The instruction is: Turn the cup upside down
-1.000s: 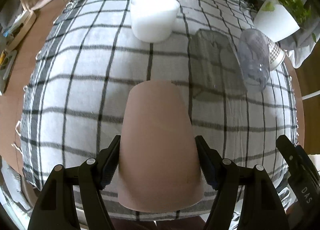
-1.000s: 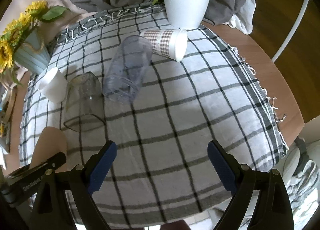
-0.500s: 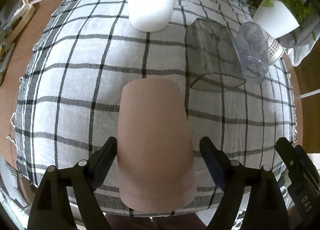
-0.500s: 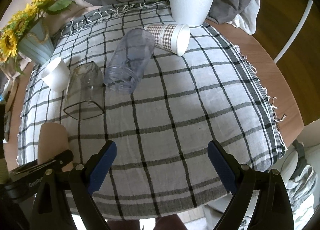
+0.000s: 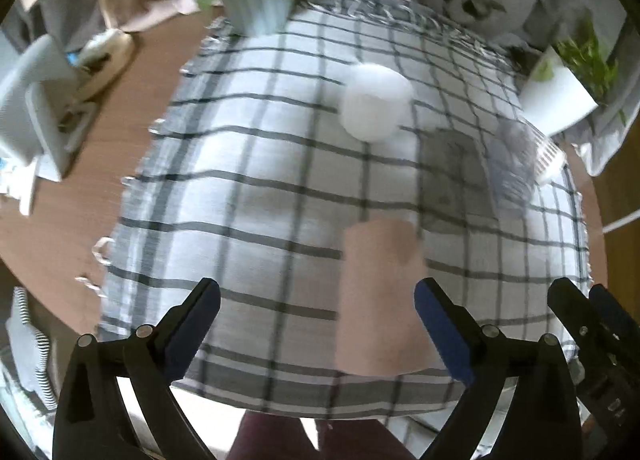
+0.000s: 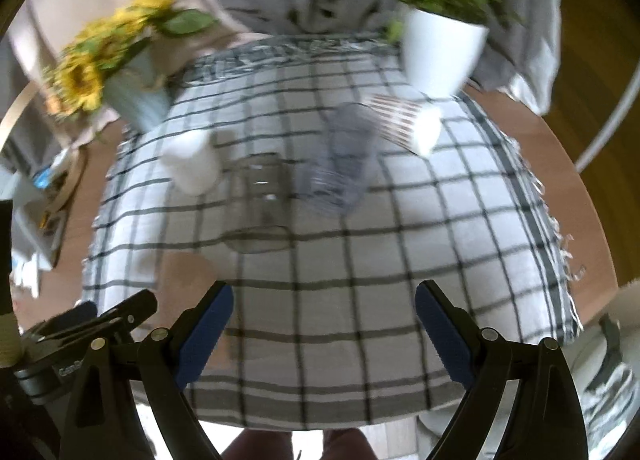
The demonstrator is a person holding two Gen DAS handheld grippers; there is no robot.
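Note:
A tan cup (image 5: pixel 380 296) stands upside down on the checked cloth (image 5: pixel 248 195) near the front edge. It also shows in the right wrist view (image 6: pixel 182 280). My left gripper (image 5: pixel 316 324) is open and empty, pulled back, with the cup by its right finger. My right gripper (image 6: pixel 320 324) is open and empty above the cloth's front. A clear glass (image 6: pixel 260 203) stands upside down mid-table. A clear bluish cup (image 6: pixel 344 163) and a patterned paper cup (image 6: pixel 400 125) lie on their sides. A white cup (image 5: pixel 374 103) stands upside down further back.
A sunflower vase (image 6: pixel 132 95) stands at the back left and a white plant pot (image 6: pixel 438 53) at the back right. Clutter (image 5: pixel 44 99) lies on the wooden table left of the cloth. Both views are motion-blurred.
My left gripper has let go of the tan cup, opened wide, pulled back and swung left. The cup stays upside down on the cloth. My right gripper has drawn back and tilted up.

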